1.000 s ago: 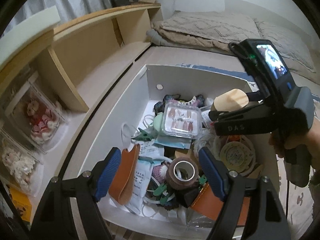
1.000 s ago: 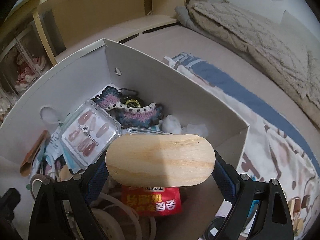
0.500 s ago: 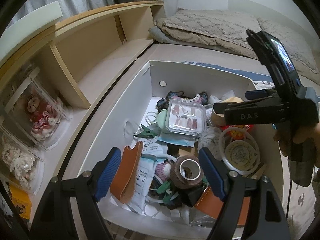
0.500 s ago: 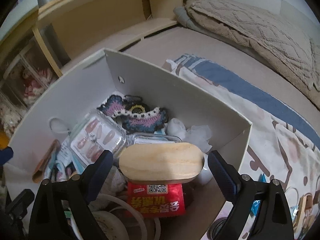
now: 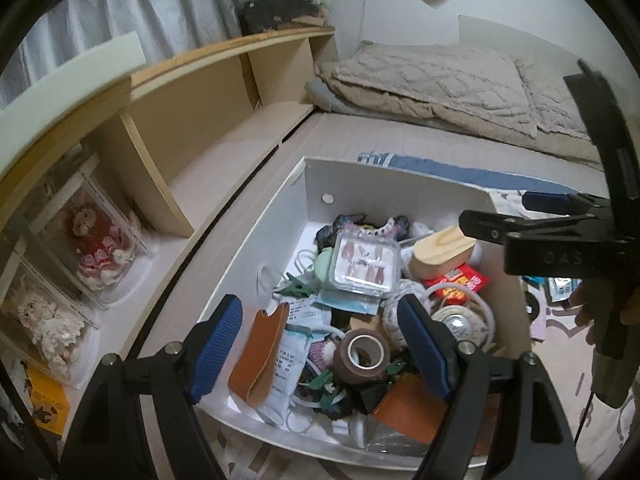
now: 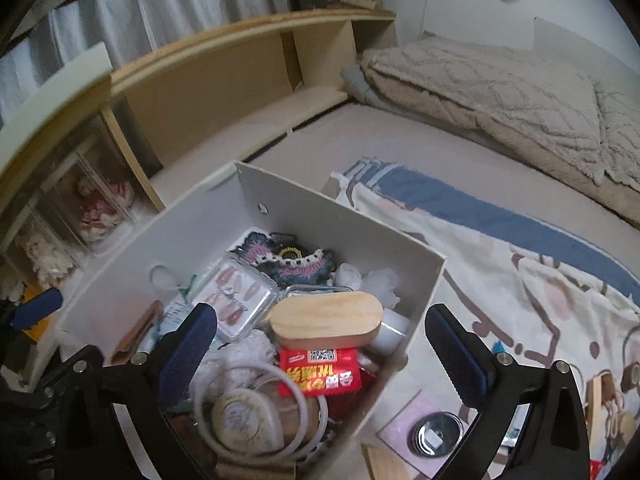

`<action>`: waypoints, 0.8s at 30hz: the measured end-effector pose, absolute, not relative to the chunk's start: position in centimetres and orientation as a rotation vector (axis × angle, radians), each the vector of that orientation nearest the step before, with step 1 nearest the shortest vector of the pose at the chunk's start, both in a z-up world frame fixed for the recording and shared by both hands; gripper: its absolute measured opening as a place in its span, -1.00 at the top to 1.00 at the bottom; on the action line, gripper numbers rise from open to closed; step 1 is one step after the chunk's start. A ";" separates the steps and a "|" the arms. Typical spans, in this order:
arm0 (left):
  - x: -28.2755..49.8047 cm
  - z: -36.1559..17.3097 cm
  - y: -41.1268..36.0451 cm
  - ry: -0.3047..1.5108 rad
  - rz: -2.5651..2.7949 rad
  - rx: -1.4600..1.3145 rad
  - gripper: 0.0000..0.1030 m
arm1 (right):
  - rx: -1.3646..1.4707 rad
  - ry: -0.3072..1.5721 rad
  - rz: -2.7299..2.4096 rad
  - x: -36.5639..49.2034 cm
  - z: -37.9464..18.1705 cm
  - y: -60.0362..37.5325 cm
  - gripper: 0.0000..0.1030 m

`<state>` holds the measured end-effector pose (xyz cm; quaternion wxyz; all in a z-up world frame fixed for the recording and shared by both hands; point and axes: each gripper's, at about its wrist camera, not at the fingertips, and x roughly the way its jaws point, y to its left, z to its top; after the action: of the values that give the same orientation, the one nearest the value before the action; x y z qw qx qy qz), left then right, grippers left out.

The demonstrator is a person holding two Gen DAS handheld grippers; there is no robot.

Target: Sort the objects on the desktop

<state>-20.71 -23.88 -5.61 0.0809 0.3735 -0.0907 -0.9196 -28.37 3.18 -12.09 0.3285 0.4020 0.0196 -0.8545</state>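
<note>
A white cardboard box [image 5: 396,168] on the bed holds several small items. An oval wooden box [image 6: 326,318] rests on top of the pile, on a red packet [image 6: 320,372] and beside a clear nail case [image 6: 236,298]. My right gripper [image 6: 320,354] hovers above it with jaws opening wide, and the pads touch nothing. From the left wrist, the wooden box [image 5: 440,246] lies just below the right gripper [image 5: 500,210]. My left gripper [image 5: 320,340] hangs open and empty over the box's near side, above a brown tape roll [image 5: 362,354] and a tan leather strap [image 5: 260,356].
A wooden shelf unit [image 5: 208,92] runs along the left, with clear doll cases [image 5: 92,240] in it. Beige pillows [image 6: 500,92] lie at the back. Right of the box, a patterned sheet [image 6: 520,280] carries a round compact on a pink card [image 6: 434,434].
The right gripper's jaws spread and let go of the oval wooden box, which now lies in the white box. The right gripper pulled up and back; the left rose slightly.
</note>
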 end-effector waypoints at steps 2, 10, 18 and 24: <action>-20.2 -5.0 -23.2 -0.303 -2.759 1.084 -0.55 | 1.031 0.053 -2.243 -27.7 -11.1 3.9 -1.00; -18.0 -2.3 -21.3 -0.347 -2.825 0.991 -0.66 | 0.956 0.072 -2.275 -24.6 -7.8 6.9 -1.00; -15.8 -0.4 -19.1 -0.372 -2.884 0.946 -0.78 | 0.877 0.089 -2.285 -20.8 -5.0 9.4 -1.00; -14.0 0.5 -18.8 -0.336 -2.907 0.953 -0.89 | 0.838 0.108 -2.289 -18.7 -3.8 10.8 -1.00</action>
<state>-14.00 -18.78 0.52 0.0320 0.3094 -0.1091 -0.9441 -18.73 10.77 -3.84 0.3436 0.3227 0.0417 -0.8810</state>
